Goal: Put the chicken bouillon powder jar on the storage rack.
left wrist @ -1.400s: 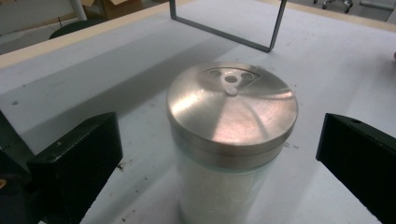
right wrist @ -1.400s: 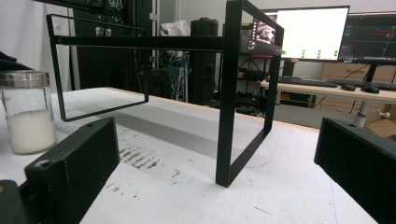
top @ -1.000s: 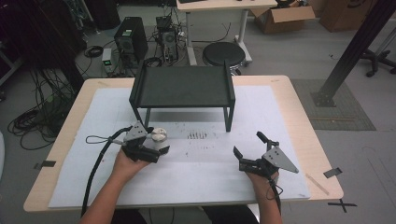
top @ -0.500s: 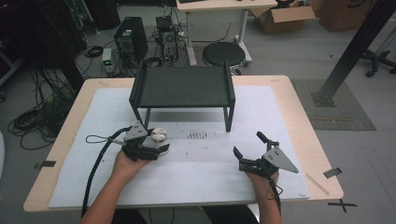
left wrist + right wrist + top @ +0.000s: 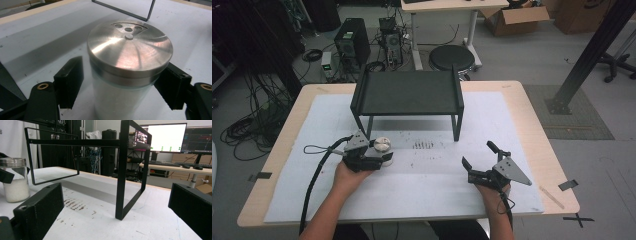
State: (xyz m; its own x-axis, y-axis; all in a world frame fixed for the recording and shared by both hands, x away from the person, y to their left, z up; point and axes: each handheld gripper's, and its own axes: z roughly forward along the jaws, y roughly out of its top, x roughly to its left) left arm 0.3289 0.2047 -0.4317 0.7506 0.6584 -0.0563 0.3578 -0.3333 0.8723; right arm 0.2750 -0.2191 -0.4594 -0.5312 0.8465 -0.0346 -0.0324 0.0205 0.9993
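Left gripper view: we find the left tool (image 5: 117, 82) straddling the salt shaker (image 5: 128, 65), jaws parted, apparently untouching. Shaker stands upright on the worktop (image 5: 512, 125) before the black stand (image 5: 407, 95). Right tool (image 5: 484, 162) idles agape; we judge closing next.

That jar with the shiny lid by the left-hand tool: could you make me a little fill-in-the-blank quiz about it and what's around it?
1. The jar holds a ____ powder.
2. Its metal lid has ____ small holes near one edge.
3. The left gripper has one jaw on each side of the jar, while the right gripper holds ____.
4. The black stand has ____ on top of it.

Missing words: white; three; nothing; nothing
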